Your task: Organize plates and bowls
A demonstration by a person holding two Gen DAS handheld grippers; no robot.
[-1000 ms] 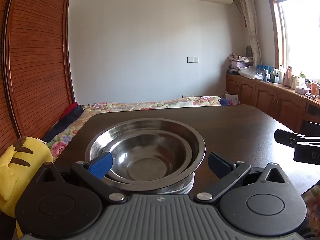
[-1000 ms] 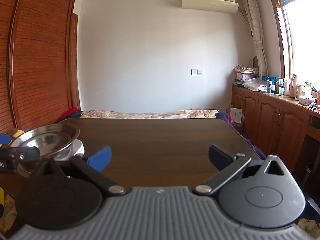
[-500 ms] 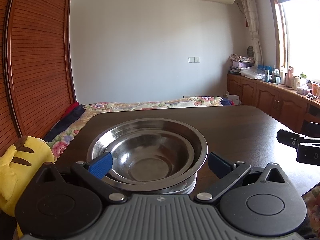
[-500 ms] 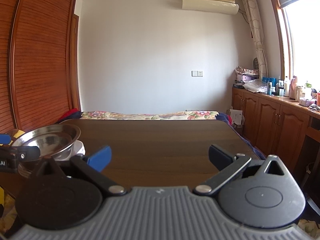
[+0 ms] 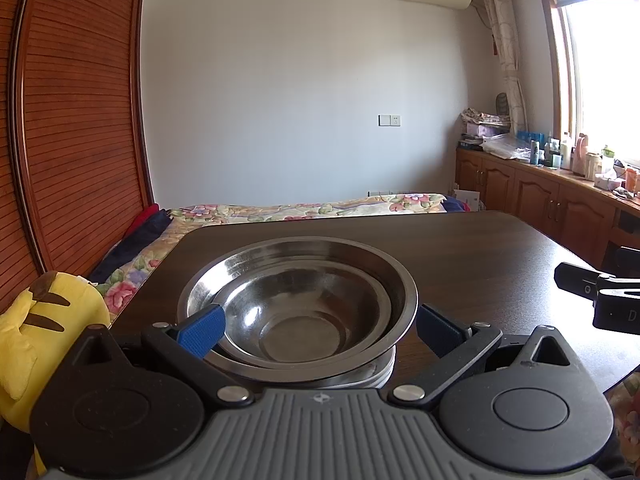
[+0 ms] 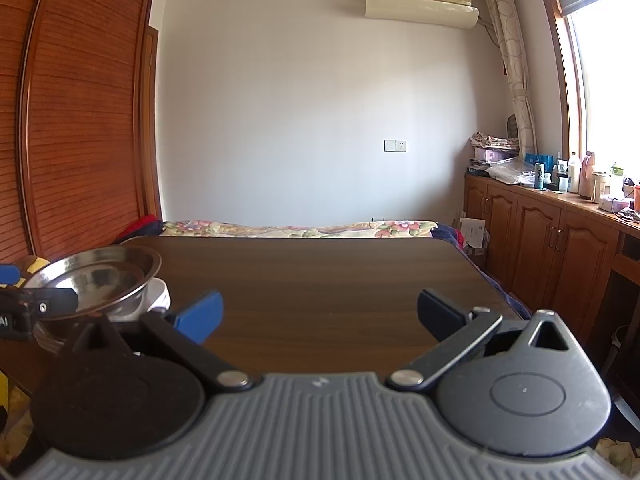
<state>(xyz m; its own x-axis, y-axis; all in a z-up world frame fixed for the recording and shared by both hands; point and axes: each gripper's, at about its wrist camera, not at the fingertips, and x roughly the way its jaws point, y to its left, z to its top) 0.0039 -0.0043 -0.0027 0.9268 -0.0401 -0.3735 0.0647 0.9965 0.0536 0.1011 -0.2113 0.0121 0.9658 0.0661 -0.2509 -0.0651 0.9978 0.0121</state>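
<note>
The left gripper [image 5: 318, 330] is positioned low at the near side of a stack of round stainless-steel bowls [image 5: 298, 304]. Its jaws are spread wide and hold nothing. The blue-padded left fingertip [image 5: 202, 330] overlaps the near-left rim of the stack in the left wrist view; actual contact cannot be confirmed. The opposite fingertip sits just beside the near-right rim.

The stack consists of a smaller shiny steel bowl [image 5: 304, 314] nested inside a wider steel bowl with a flared rim [image 5: 396, 280]. Both rest on white plates [image 5: 380, 374], of which only the edges show beneath the steel. In the right wrist view the same stack [image 6: 96, 280] appears at far left, with the white crockery visible below it [image 6: 160, 296]. The stack stands near the left front corner of the dark brown wooden table [image 5: 480, 248].

The right gripper [image 6: 318, 316] is held over the bare middle of the table [image 6: 320, 272], well apart from the stack. Its jaws are likewise spread wide with nothing between them. Part of the right gripper is visible at the right edge of the left wrist view [image 5: 600, 296].

A yellow plush toy with brown stripes [image 5: 36, 328] lies off the left edge of the table. Beyond the table, a bed with a floral cover [image 5: 304, 210] lies against the white wall.
</note>
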